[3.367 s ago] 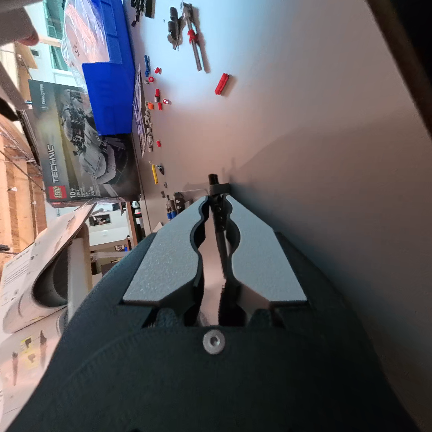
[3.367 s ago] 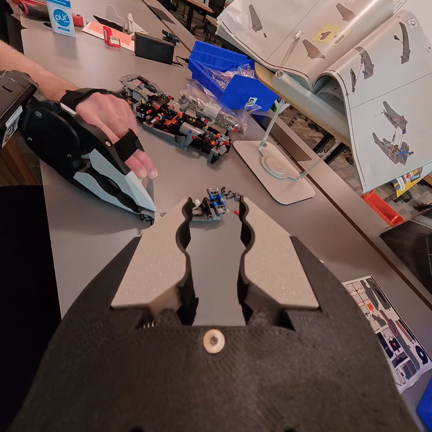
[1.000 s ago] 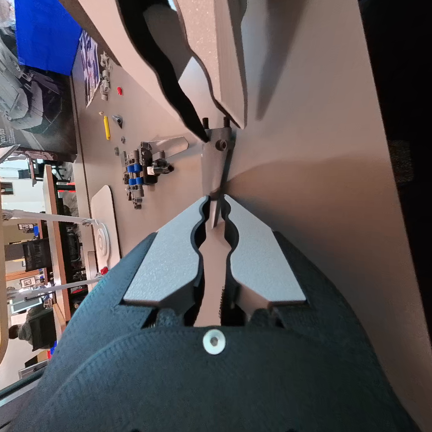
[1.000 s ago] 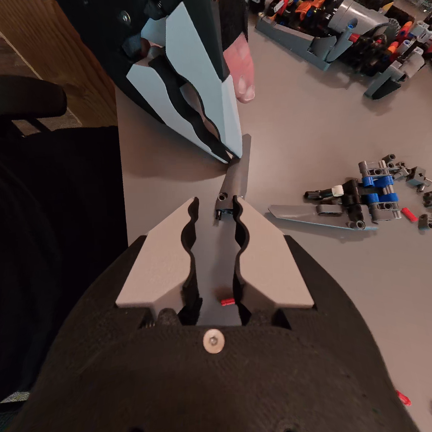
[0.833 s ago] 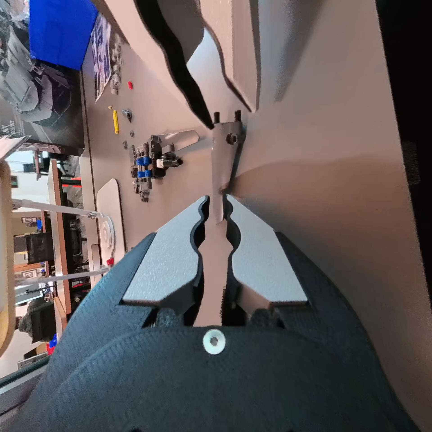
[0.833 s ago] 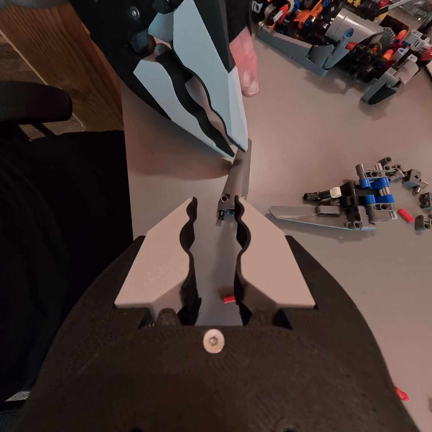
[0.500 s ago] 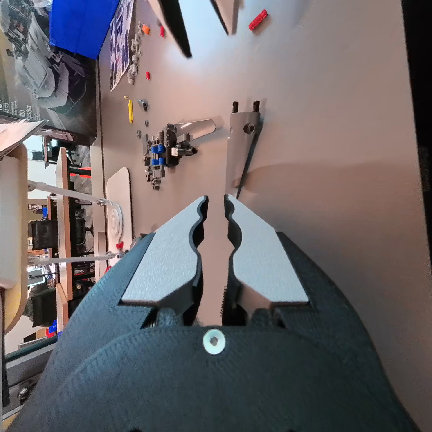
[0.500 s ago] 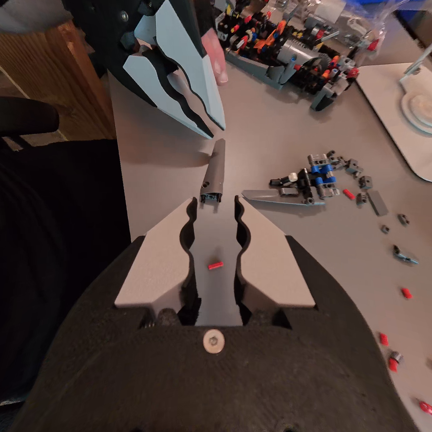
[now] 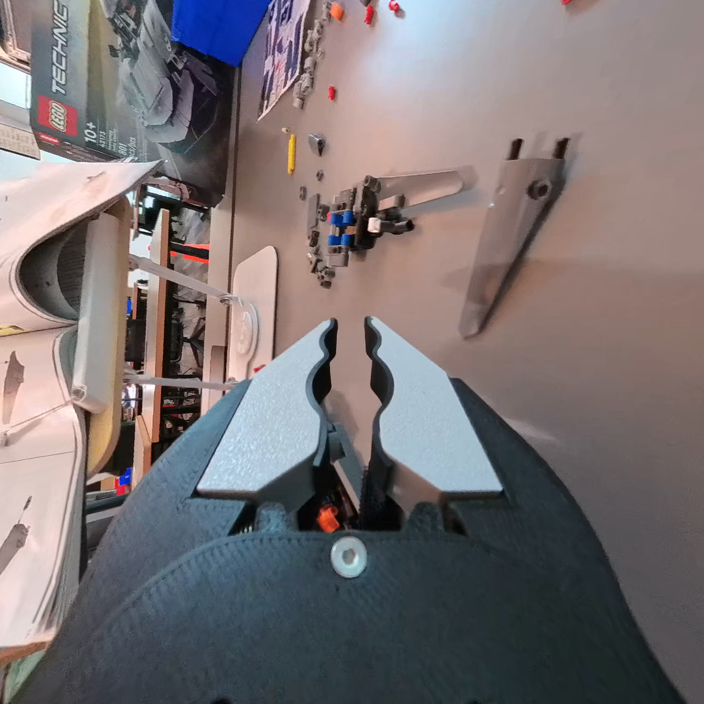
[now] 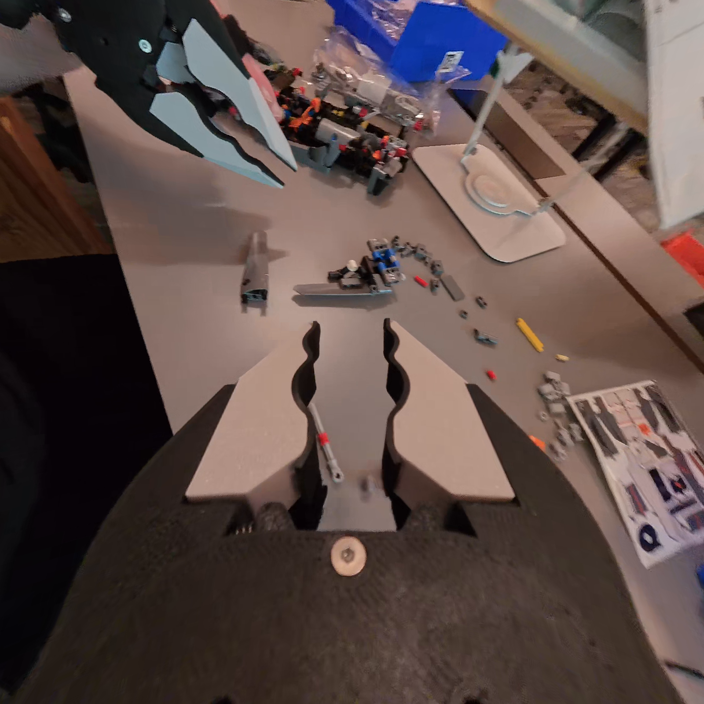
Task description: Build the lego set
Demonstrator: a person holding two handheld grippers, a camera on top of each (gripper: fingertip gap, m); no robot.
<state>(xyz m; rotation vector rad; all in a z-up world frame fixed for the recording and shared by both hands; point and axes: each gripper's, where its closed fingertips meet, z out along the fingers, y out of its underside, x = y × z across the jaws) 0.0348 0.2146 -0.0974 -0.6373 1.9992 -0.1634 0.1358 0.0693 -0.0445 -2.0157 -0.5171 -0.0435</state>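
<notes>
A grey tapered panel (image 9: 506, 236) with two black pins lies flat on the grey table (image 9: 571, 381); it also shows in the right wrist view (image 10: 256, 270). A small sub-assembly with blue pins and a long grey blade (image 9: 354, 224) lies beside it (image 10: 365, 274). My left gripper (image 9: 350, 324) is slightly open and empty, held back from the panel; it shows raised at the upper left in the right wrist view (image 10: 289, 177). My right gripper (image 10: 350, 327) is open and empty above the table. A grey axle with a red bush (image 10: 324, 442) lies on the table between its fingers.
A large car chassis build (image 10: 343, 129) stands at the back by blue bins (image 10: 438, 42). A booklet stand base (image 10: 495, 198), a sticker sheet (image 10: 647, 464), a yellow axle (image 10: 529, 335) and several small loose parts lie to the right. The set's box (image 9: 125, 84) stands at the table's far edge. My hands' fingertips stand some 20 cm from each other.
My left gripper has let go of the grey panel, which now lies alone on the table. Both grippers have pulled back and up from it.
</notes>
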